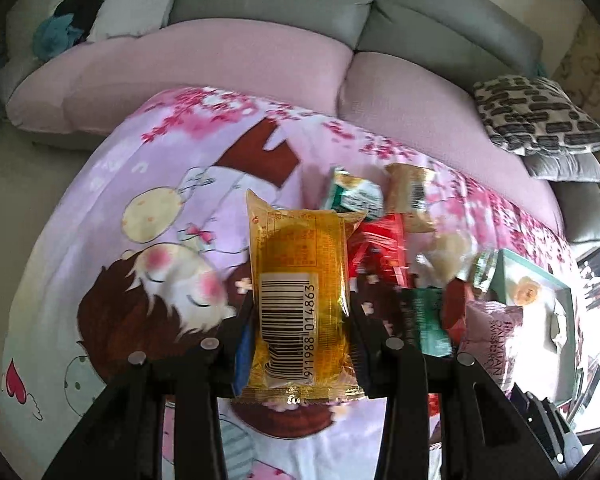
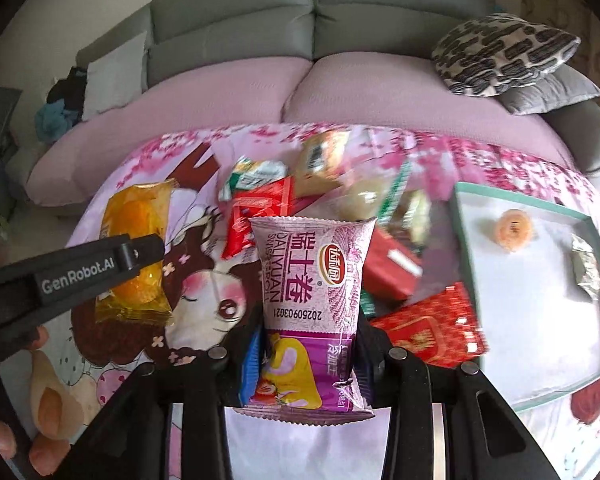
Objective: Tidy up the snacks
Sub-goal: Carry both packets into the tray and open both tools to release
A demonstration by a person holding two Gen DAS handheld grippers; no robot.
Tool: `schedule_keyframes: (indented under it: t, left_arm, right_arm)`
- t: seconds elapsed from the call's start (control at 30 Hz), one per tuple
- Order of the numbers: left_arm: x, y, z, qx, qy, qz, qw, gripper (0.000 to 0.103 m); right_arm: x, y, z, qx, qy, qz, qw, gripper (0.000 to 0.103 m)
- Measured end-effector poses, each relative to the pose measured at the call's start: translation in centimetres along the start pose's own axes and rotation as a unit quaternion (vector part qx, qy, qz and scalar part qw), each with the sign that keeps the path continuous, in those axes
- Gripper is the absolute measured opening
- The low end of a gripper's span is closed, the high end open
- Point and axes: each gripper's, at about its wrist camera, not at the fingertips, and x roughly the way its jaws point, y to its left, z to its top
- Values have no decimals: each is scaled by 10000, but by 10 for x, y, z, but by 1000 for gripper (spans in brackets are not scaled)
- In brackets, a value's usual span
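Clearly both packets are light, crinkly and slippery, with soft cake inside that a hard squeeze would crush; gripping across the middle looks safest. The left gripper (image 1: 300, 320) clasps the yellow cake packet (image 1: 298, 300) by its sides, above the left of the cartoon blanket (image 1: 112, 208). The right gripper (image 2: 310, 344) pinches the purple roll packet (image 2: 314, 304) above the snack pile (image 2: 320, 204). At right lies a green-rimmed tray (image 2: 464, 232); a grey sofa (image 2: 312, 20) stands far behind.
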Motion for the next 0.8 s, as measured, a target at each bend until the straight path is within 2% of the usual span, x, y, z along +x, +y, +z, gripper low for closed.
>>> schedule_keyframes:
  t: [0.47, 0.8]
  left_arm:
    - [-6, -84, -10, 775, -98, -163, 9968, 42]
    - [6, -152, -25, 1470, 7, -415, 9883, 42]
  right_arm:
    - [-25, -106, 15, 851, -248, -369, 9954, 41]
    - [-24, -181, 20, 1489, -266, -651, 9863, 41]
